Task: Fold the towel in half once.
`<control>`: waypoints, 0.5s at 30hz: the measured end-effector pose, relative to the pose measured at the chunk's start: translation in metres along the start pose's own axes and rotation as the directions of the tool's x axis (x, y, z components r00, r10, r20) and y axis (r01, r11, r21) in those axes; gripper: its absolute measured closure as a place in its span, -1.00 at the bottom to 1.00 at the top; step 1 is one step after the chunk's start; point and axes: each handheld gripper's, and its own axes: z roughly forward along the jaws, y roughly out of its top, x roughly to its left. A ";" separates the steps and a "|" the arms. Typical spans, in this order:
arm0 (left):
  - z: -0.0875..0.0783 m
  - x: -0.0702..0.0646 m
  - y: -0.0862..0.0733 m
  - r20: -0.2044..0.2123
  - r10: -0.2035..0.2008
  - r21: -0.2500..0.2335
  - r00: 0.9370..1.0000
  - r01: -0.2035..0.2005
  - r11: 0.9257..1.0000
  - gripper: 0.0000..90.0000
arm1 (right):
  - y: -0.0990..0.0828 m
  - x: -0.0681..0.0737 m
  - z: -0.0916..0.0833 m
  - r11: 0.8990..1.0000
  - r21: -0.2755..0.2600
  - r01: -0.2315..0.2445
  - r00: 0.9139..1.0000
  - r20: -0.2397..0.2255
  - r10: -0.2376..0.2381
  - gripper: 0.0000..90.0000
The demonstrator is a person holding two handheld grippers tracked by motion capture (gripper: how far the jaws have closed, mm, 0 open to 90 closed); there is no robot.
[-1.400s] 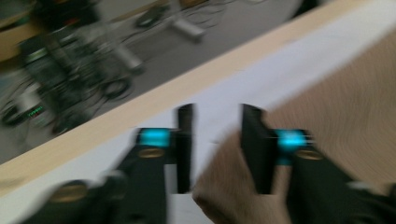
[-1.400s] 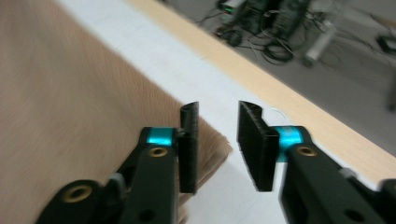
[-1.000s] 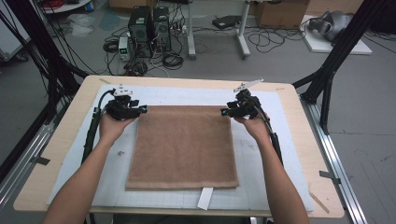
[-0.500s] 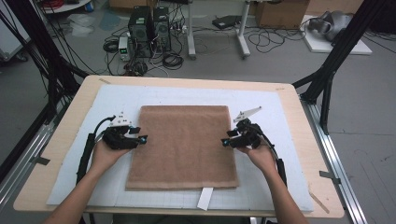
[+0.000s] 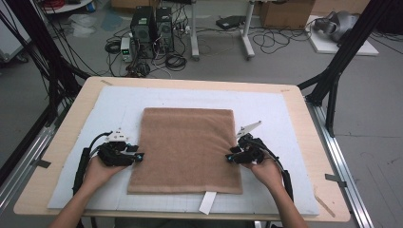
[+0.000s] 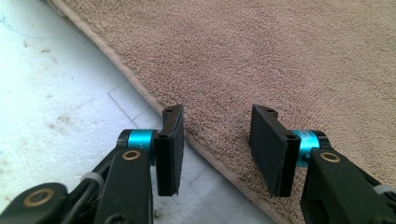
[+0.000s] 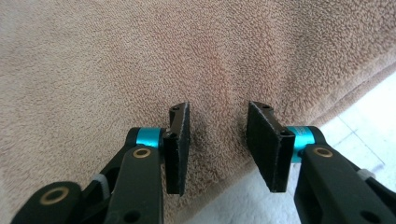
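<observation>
Two forearms come in from the bottom of the high view, yours, each angled slightly outward and reaching forward to the near half of the surface (image 5: 304,102). Your left hand (image 5: 97,172) grips the left gripper (image 5: 139,156) with its tip pointing inward at the left edge of the brown towel (image 5: 187,147); your right hand (image 5: 267,170) mirrors it, aiming the right gripper (image 5: 229,158) inward at the towel's right edge. Both wrists sit low, close to the white mat (image 5: 285,118) that covers most of the surface.

The towel lies flat and spread as a rectangle in the middle of the mat, its near edge close to a white paper strip (image 5: 207,203) that sticks out toward you.

In the left gripper view your fingers (image 6: 169,149) are released, with a wide gap between the pads; the towel's hem runs diagonally through that gap, one pad over the mat and the other over the cloth. In the right gripper view the fingers (image 7: 177,147) are likewise spread apart, both pads over the towel just inside its edge. Neither pair grasps anything. The pads seem to hover just above the fabric, though whether they touch it is hard to tell from these angles.

A cable (image 5: 81,166) trails back along your left forearm.
</observation>
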 end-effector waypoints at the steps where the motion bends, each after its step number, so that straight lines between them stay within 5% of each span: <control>1: -0.002 -0.002 0.000 -0.003 0.013 -0.012 1.000 -0.013 1.000 0.19 | 0.001 -0.001 -0.003 1.000 -0.011 -0.002 1.000 0.014 0.002 0.18; 6: -0.013 -0.010 0.002 0.012 0.047 -0.060 0.999 -0.046 0.997 0.15 | -0.003 -0.004 -0.028 0.992 -0.120 0.038 0.997 0.065 -0.030 0.12; 15: -0.014 -0.017 0.001 0.022 0.070 -0.054 0.997 -0.068 0.996 0.09 | -0.025 0.009 -0.036 0.984 -0.168 0.056 0.997 0.061 -0.046 0.04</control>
